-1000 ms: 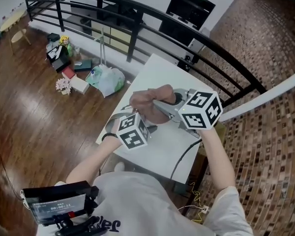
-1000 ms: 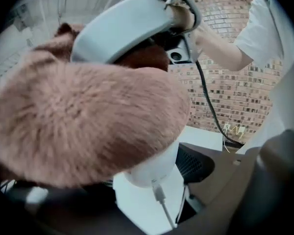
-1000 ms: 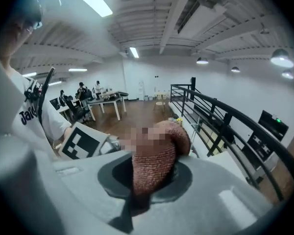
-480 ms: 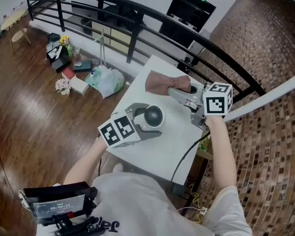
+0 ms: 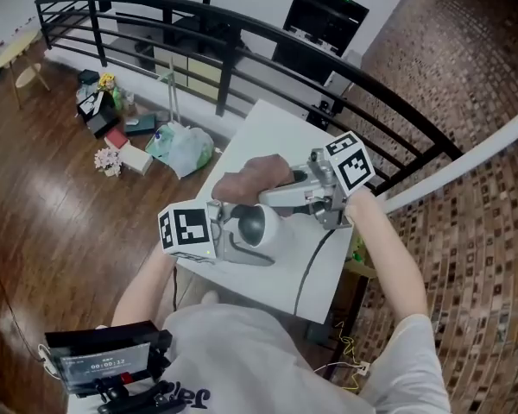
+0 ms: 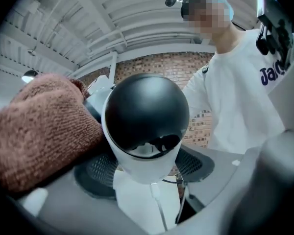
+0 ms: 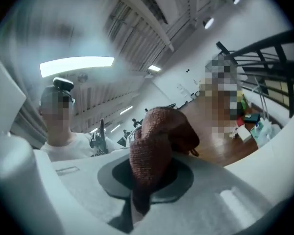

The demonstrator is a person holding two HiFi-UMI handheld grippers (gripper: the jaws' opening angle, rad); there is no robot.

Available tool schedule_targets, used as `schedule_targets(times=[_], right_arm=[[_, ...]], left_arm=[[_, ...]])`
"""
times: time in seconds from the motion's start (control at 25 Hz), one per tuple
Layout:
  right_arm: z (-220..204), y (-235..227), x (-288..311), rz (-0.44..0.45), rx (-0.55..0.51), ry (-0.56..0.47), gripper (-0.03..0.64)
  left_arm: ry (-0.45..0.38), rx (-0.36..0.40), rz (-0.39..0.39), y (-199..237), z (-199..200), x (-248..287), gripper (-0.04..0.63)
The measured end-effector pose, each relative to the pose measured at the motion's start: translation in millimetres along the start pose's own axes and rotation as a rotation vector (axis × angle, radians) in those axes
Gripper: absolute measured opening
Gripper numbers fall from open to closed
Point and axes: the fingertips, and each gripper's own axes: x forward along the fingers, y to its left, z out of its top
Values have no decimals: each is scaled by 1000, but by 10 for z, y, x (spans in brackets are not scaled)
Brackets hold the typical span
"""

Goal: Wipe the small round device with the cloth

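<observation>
cloth (image 5: 252, 178): brown knit fabric, rough, matt
small round device (image 6: 146, 116): dome glossy black, reflective; body white plastic, smooth
left gripper (image 6: 146, 169): grey plastic shell, matt; pads (image 6: 95, 173) dark w/ fine mesh texture
table (image 5: 281, 132): white top, smooth, matt
floor (image 5: 52, 205): dark wood boards, glossy, glare patches
railing (image 5: 233, 54): black metal, satin
wall (image 5: 466, 59): brick, rough

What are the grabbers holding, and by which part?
The left gripper clamps the round device by its white body. The right gripper pinches the cloth by a bunched fold.
</observation>
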Motion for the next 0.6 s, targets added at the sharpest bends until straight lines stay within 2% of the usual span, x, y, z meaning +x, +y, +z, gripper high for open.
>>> schedule_targets(times=[0.12, 0.24, 0.44, 0.6], right_arm=[[-59, -48, 17, 28, 81, -29, 25], [-86, -84, 6, 6, 102, -21, 25], [-5, 132, -219, -16, -3, -40, 25], [32, 362, -259, -58, -104, -48, 25]], left_arm=[[-8, -3, -17, -28, -12, 8, 390], [-5, -12, -19, -11, -57, 23, 390], [-19, -52, 31, 142, -138, 13, 390], [-59, -104, 108, 325, -117, -35, 390]])
